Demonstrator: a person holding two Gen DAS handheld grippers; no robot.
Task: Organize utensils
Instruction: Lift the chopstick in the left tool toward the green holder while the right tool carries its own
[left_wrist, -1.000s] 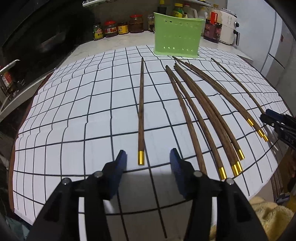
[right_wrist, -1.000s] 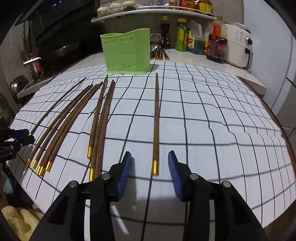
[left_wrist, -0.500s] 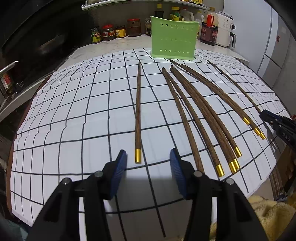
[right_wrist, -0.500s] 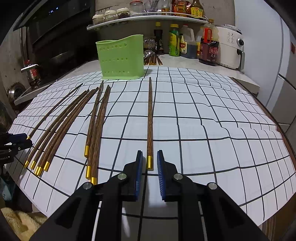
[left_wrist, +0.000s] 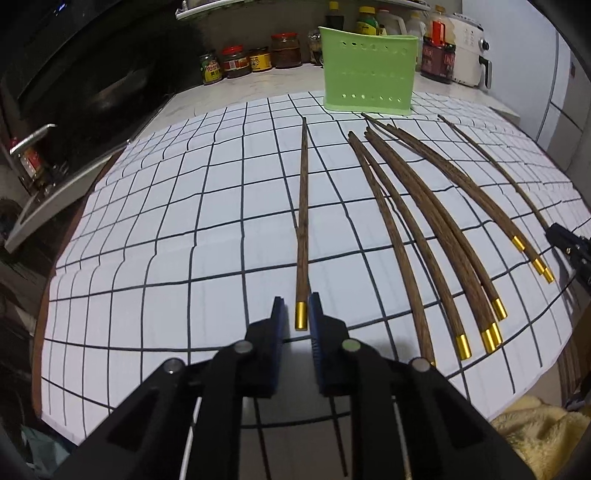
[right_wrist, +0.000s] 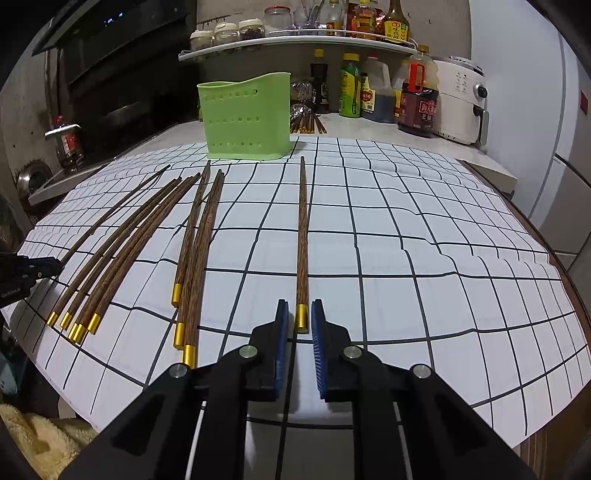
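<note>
Several brown chopsticks with gold ends lie side by side on a white checked mat (left_wrist: 147, 258). My left gripper (left_wrist: 297, 306) is closing on the gold end of the leftmost chopstick (left_wrist: 303, 221), its blue pads against the cap. My right gripper (right_wrist: 299, 308) is shut on the gold end of the rightmost chopstick (right_wrist: 302, 240). Both chopsticks still rest on the mat. Each gripper shows at the other view's edge: the left gripper (right_wrist: 37, 267), the right gripper (left_wrist: 565, 240). The loose chopsticks (right_wrist: 195, 251) lie between them. A green perforated holder (right_wrist: 247, 122) stands upright at the mat's far edge.
Sauce bottles and jars (left_wrist: 255, 61) line the counter behind the holder, beside a white appliance (right_wrist: 460, 99). More chopsticks (right_wrist: 306, 123) lie behind the holder. A yellow towel (left_wrist: 535, 435) sits below the mat's near edge. A dark stove area (left_wrist: 55, 166) lies left.
Both grippers have gone from open to closed around the gold ends in front of them, the right first, the left just now. Neither hand has shifted and the chopsticks lie as before.
</note>
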